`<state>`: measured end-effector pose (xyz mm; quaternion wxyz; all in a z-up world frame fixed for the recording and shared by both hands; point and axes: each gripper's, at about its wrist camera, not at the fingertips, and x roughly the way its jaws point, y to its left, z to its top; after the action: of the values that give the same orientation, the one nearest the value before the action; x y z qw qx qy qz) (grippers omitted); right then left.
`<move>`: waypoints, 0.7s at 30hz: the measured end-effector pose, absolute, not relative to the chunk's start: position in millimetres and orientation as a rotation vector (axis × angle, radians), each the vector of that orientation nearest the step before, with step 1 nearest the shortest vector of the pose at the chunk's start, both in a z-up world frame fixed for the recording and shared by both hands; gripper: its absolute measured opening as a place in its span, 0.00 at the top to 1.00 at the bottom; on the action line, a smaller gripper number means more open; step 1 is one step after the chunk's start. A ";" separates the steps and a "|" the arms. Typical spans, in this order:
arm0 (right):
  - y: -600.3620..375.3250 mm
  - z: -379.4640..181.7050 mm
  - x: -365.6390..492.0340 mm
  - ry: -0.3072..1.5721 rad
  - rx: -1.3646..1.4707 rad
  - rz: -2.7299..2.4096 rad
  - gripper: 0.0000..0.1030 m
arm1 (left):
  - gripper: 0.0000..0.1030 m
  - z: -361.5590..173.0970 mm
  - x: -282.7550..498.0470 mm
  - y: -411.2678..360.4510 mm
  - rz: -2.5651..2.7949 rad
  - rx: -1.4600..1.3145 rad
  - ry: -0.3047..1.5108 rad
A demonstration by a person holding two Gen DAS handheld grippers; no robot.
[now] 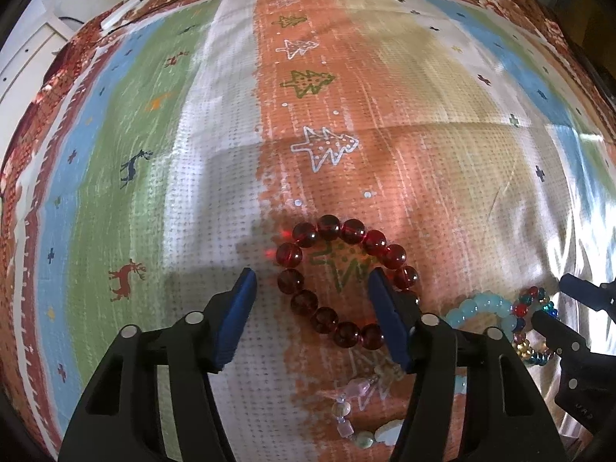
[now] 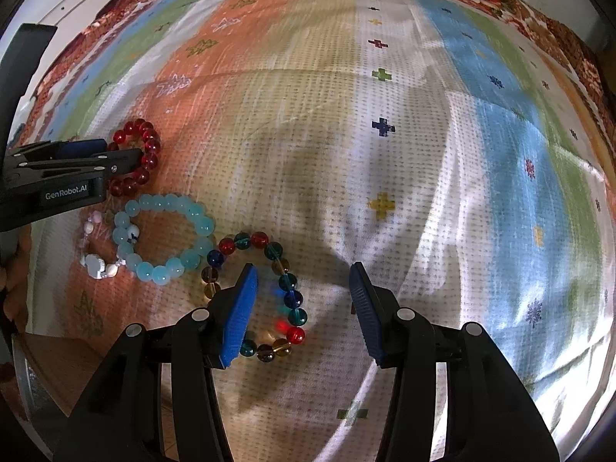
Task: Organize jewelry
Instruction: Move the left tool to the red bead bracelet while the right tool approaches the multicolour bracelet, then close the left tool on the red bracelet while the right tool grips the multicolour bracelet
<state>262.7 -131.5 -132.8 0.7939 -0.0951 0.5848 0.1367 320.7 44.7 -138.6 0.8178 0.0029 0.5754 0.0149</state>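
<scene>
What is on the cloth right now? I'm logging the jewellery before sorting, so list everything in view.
red bracelet: one, dark red beads, on the orange stripe, between the left tool's fingers
aqua bracelet: one, pale blue beads, beside the red one
multicolour bracelet: one, mixed beads, under the right tool
pastel bracelet: one, white and pink, touching the aqua one
cloth: one, striped with trees and crosses, under everything
left tool: one, black with blue pads, open
right tool: one, same colours, open

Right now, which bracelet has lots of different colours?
The mixed bracelet under the right gripper: red, blue, teal and amber beads. The others are all red, all aqua, or pale.
</scene>
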 end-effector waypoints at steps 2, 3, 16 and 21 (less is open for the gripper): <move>-131.7 -133.0 262.1 1.257 -0.209 0.299 0.52 | 0.48 -138.0 320.3 44.4 0.030 0.010 1.226; -131.5 -132.6 261.5 1.257 -0.211 0.301 0.52 | 0.51 -137.8 320.4 44.1 0.028 0.012 1.226; -122.3 -132.5 254.5 1.264 -0.233 0.351 0.78 | 0.81 -136.8 317.9 43.1 0.039 0.043 1.222; -122.4 -132.8 254.1 1.266 -0.228 0.355 0.90 | 0.83 -137.6 317.2 43.6 0.037 0.051 1.217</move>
<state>254.1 -122.4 -132.8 0.7856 -0.1059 0.5869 0.1647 317.2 43.6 -137.6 0.8201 0.0239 0.5714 0.0175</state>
